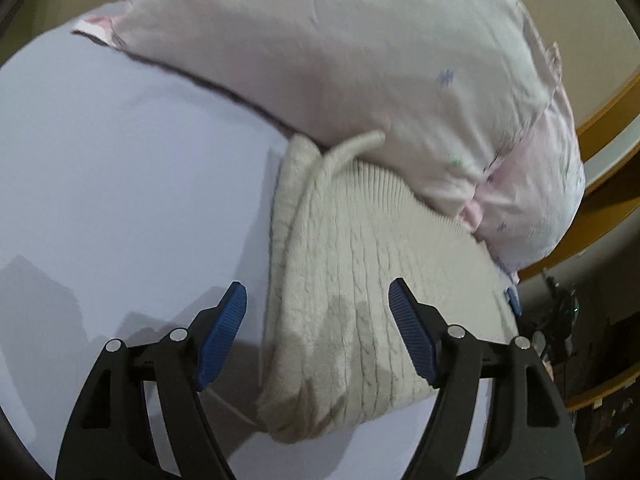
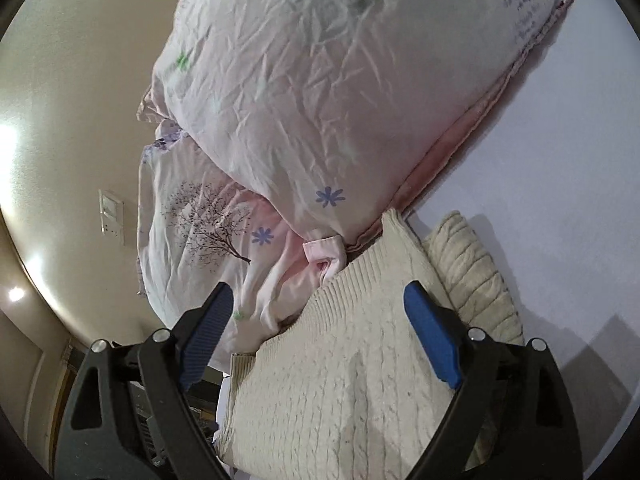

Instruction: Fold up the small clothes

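A cream cable-knit sweater [image 1: 360, 280] lies folded on a pale lilac bed sheet [image 1: 120, 180], its far end tucked against a pillow. My left gripper [image 1: 318, 296] is open and empty, its blue pads [image 1: 224, 332] spread just above the sweater's near left part. The sweater also shows in the right wrist view [image 2: 352, 368], with a folded part [image 2: 472, 264] to the right. My right gripper [image 2: 320, 300] is open and empty above the sweater's ribbed edge.
A big pale pink pillow [image 1: 360, 60] with small flower prints lies behind the sweater, and also shows in the right wrist view [image 2: 304, 80]. A second printed pillow [image 2: 200, 220] sits under it. A wooden bed frame [image 1: 600, 120] and beige wall [image 2: 72, 100] lie beyond.
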Demonstrator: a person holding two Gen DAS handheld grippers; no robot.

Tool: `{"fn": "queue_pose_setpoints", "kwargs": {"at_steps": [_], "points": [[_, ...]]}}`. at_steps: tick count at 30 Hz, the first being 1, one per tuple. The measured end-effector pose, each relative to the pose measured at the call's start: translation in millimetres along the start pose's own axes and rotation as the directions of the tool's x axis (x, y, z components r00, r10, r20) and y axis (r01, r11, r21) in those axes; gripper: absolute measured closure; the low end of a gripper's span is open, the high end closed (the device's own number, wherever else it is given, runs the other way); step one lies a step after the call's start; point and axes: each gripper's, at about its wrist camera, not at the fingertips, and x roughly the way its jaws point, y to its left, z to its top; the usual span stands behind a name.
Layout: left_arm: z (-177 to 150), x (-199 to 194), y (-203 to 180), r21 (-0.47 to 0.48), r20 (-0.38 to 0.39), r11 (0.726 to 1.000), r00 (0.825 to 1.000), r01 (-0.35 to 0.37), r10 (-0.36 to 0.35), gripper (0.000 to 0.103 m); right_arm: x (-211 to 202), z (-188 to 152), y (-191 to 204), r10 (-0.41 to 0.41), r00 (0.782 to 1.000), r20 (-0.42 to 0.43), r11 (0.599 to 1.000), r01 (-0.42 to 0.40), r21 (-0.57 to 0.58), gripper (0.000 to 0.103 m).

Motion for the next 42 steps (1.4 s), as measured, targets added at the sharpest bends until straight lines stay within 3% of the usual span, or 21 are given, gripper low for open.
{"fn": "queue_pose_setpoints", "kwargs": {"at_steps": [3,5,7,8,10,13,18,22,25,26,27,28,29,30,31,32,33,35,37,39,42], "points": [[-1.4,10.2,-4.8,0.008,-0.007,1.0,1.0,0.011,-0.011,0.031,-8.8,-0.6,-8.5,0.022,1.0,-0.003,1.0,-0.022,0.008,0.015],[-0.7,13.3,-0.6,-0.044,-0.003,0.998,0.999,0.043,-0.043,0.04,-8.5,-0.1,-9.0,0.034,0.999,-0.007,0.999,-0.034,0.01,0.014],[0.8,18.3,7.9,-0.122,-0.007,0.99,0.997,0.074,-0.076,0.074,-8.2,0.6,-9.1,0.046,0.999,-0.015,0.999,-0.046,0.011,0.014],[0.7,24.0,15.3,-0.182,-0.02,0.979,0.995,0.097,-0.102,0.081,-8.1,1.0,-9.0,0.056,0.998,-0.02,0.998,-0.056,0.012,0.014],[1.4,28.7,23.1,-0.256,-0.024,0.955,0.987,0.147,-0.159,0.085,-8.3,2.9,-8.0,0.071,0.997,-0.025,0.997,-0.071,0.016,0.014],[6.3,18.8,8.0,-0.269,0.011,0.939,0.976,0.213,-0.218,0.087,-13.7,8.5,-5.9,0.087,0.996,-0.02,0.996,-0.087,0.008,0.014],[20.5,4.0,-111.6,-0.059,0.051,0.93,0.931,0.364,-0.361,0.088,-38.1,23.2,1.0,0.066,0.997,0.047,0.997,-0.064,-0.047,0.014],[2.6,51.4,-213.2,0.075,-0.067,0.873,0.876,0.482,-0.478,0.088,-61.9,38.2,-0.5,-0.009,0.992,0.122,0.996,0.019,-0.086,0.014],[-29.8,126.9,-280.7,0.143,-0.211,0.875,0.878,0.462,-0.429,0.086,-71.0,46.2,-7.7,-0.062,0.988,0.14,0.993,0.075,-0.092,0.014],[-41.2,157.7,-299.4,0.145,-0.293,0.877,0.866,0.459,-0.405,0.086,-71.9,49.2,-11.1,-0.076,0.989,0.129,0.992,0.088,-0.088,0.014],[-47.7,174.5,-307.9,0.117,-0.352,0.863,0.833,0.491,-0.427,0.087,-72.3,51.6,-13.1,-0.087,0.989,0.115,0.991,0.098,-0.086,0.014],[-52.7,184.8,-313.7,0.047,-0.405,0.821,0.762,0.57,-0.506,0.087,-72.6,52.7,-14.2,-0.093,0.99,0.103,0.991,0.102,-0.086,0.014],[-51.8,181.3,-314.2,0.024,-0.404,0.798,0.736,0.602,-0.543,0.087,-72.5,54.8,-15.7,-0.091,0.993,0.08,0.992,0.098,-0.083,0.014],[-48.0,168.5,-311.8,0.035,-0.372,0.776,0.729,0.629,-0.574,0.085,-71.7,56.6,-17.4,-0.081,0.995,0.052,0.994,0.085,-0.075,0.011],[-43.1,155.7,-307.8,0.067,-0.335,0.77,0.742,0.634,-0.581,0.071,-70.1,56.9,-18.0,-0.076,0.997,0.034,0.994,0.078,-0.07,0.007],[-34.4,134.7,-297.0,0.119,-0.263,0.781,0.778,0.614,-0.571,0.06,-66.1,56.8,-19.9,-0.08,0.997,-0.007,0.995,0.08,-0.057,0.005],[-26.8,117.9,-283.6,0.153,-0.19,0.813,0.824,0.561,-0.533,0.04,-60.5,55.1,-20.3,-0.094,0.995,-0.045,0.995,0.091,-0.051,0.003],[-13.3,93.5,-251.9,0.176,-0.068,0.895,0.912,0.409,-0.404,0.034,-42.6,48.9,-18.5,-0.141,0.98,-0.144,0.989,0.132,-0.069,0.003],[-7.1,90.2,-225.8,0.17,-0.046,0.946,0.961,0.276,-0.272,0.032,-26.3,41.2,-15.8,-0.188,0.958,-0.215,0.98,0.168,-0.105,0.003],[-8.1,101.6,-208.4,0.168,-0.061,0.973,0.987,0.158,-0.15,0.03,-11.4,31.3,-13.1,-0.243,0.933,-0.265,0.966,0.209,-0.151,0.003],[-18.5,115.8,-195.2,0.167,-0.122,0.983,0.991,0.075,-0.055,0.03,-3.7,23.2,-14.6,-0.302,0.911,-0.281,0.948,0.257,-0.186,0.003]]}}
